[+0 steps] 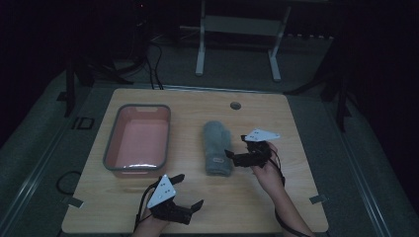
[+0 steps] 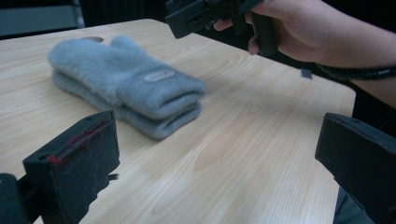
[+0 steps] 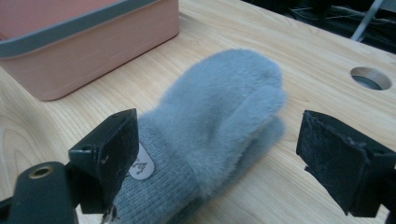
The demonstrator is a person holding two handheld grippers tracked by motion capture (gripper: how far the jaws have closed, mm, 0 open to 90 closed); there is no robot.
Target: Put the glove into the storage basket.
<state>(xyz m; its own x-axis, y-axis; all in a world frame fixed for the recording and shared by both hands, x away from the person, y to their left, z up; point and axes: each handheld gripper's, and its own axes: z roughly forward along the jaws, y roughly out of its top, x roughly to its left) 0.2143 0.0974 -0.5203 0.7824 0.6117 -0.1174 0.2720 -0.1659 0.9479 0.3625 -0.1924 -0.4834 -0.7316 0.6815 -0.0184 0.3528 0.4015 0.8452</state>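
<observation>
High view: grey mittens (image 1: 218,147) stacked mid-worktop (image 1: 296,197), just left of right claw (image 1: 236,154) | right claw wide open, empty, pointing at the pair | left claw (image 1: 190,190) open, empty, near edge | step: reaching to grasp (likely) | next: close on the cuff | pink bin (image 1: 109,145) far left, empty

Pink bin (image 1: 138,140) blocks desk (image 1: 296,207) left; grey mittens (image 1: 217,145) mid-desk. Bare lane between them; right side and near edge open.
</observation>
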